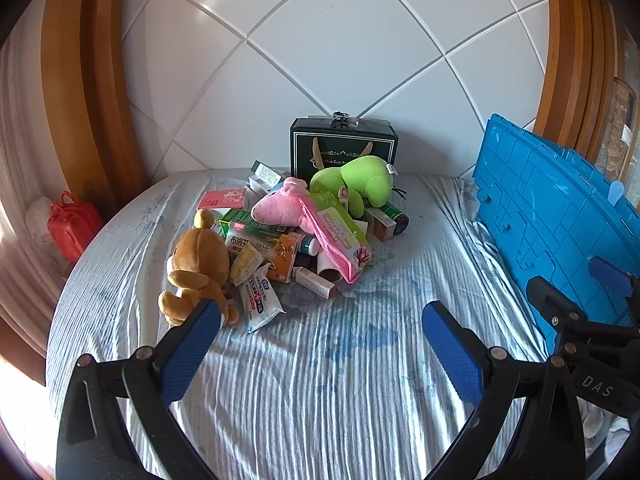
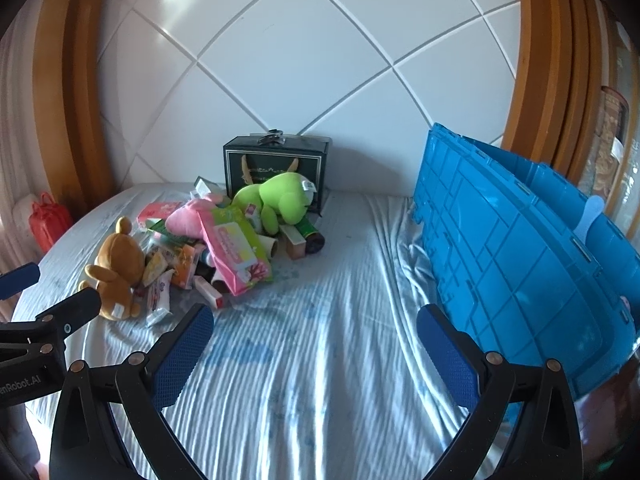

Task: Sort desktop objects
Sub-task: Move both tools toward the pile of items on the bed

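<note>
A pile of objects lies on the striped cloth: a brown plush bear (image 1: 198, 266) (image 2: 116, 268), a pink plush (image 1: 280, 208) (image 2: 186, 218), a green plush (image 1: 356, 184) (image 2: 280, 200), a pink-green wipes pack (image 1: 340, 236) (image 2: 236, 248), and several small boxes and packets. A blue plastic crate (image 1: 552, 216) (image 2: 520, 248) stands at the right. My left gripper (image 1: 322, 320) is open and empty, just short of the pile, its left pad near the bear. My right gripper (image 2: 316, 328) is open and empty over bare cloth between pile and crate.
A dark gift box (image 1: 344, 148) (image 2: 276, 164) stands behind the pile against the white tiled wall. A red bag (image 1: 74, 224) (image 2: 48, 220) sits beyond the left edge. Wooden frames flank both sides. The other gripper shows in each view (image 1: 592, 320) (image 2: 36, 320).
</note>
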A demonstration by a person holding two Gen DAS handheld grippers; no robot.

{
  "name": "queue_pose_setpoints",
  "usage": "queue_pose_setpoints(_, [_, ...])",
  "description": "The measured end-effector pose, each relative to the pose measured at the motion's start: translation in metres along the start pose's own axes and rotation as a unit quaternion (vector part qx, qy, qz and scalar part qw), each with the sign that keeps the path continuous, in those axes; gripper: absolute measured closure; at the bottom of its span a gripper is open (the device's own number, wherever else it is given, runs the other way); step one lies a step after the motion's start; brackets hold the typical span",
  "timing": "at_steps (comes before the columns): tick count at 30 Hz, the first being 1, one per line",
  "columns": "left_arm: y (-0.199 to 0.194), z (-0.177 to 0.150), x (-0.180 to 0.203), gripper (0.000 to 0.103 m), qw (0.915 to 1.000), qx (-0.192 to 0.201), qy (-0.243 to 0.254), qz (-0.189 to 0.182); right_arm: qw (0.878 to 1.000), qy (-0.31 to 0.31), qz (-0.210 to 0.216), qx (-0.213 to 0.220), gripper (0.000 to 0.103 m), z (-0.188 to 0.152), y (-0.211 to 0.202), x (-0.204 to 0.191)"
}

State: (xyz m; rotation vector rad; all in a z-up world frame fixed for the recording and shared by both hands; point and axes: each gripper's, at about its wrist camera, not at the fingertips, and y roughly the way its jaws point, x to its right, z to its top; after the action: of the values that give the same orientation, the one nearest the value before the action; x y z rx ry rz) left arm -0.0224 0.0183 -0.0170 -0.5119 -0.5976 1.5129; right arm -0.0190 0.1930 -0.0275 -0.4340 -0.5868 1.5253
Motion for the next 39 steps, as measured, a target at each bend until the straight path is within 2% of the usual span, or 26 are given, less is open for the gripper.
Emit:
queue_pose_setpoints(7, [0.018, -0.001, 0.025, 0.001, 0.9986, -0.02, -0.031, 0.037, 0.999, -0.021, 0.035, -0.013, 0.0, 0.009, 0.03, 0.029])
queue_pose_setpoints(14, [0.053, -0.013, 0.028, 0.001, 0.9922, -0.071, -0.064, 0.08, 0.994, -0.039, 0.081, -0.057, 0.0, 0.006, 0.086, 0.051])
queue_pose_setpoints(19, [0.081, -0.009, 0.0, 0.001, 0.988, -0.091, -0.083, 0.094, 0.992, -0.024, 0.092, -0.086, 0.0, 0.004, 0.117, 0.056])
queue_pose_setpoints(24, [0.11, -0.005, -0.04, 0.001, 0.9838, -0.106, -0.088, 0.115, 0.99, -0.03, 0.089, -0.102, 0.0, 0.017, 0.139, 0.045])
queue_pose_setpoints(28, [0.129, -0.008, -0.091, 0.001, 0.9753, -0.125, -0.107, 0.147, 0.987, -0.045, 0.096, -0.125, 0.0, 0.022, 0.164, 0.022])
queue_pose_setpoints(31, [0.141, -0.003, -0.126, 0.001, 0.9709, -0.138, -0.1, 0.169, 0.982, -0.058, 0.104, -0.146, 0.0, 0.021, 0.185, -0.002])
queue_pose_setpoints(36, [0.167, 0.009, -0.165, 0.001, 0.969, -0.161, -0.089, 0.165, 0.975, -0.06, 0.125, -0.175, 0.0, 0.019, 0.208, -0.045])
queue_pose_setpoints(39, [0.186, 0.008, -0.178, 0.001, 0.9648, -0.182, -0.089, 0.168, 0.973, -0.062, 0.131, -0.18, 0.0, 0.02, 0.214, -0.069])
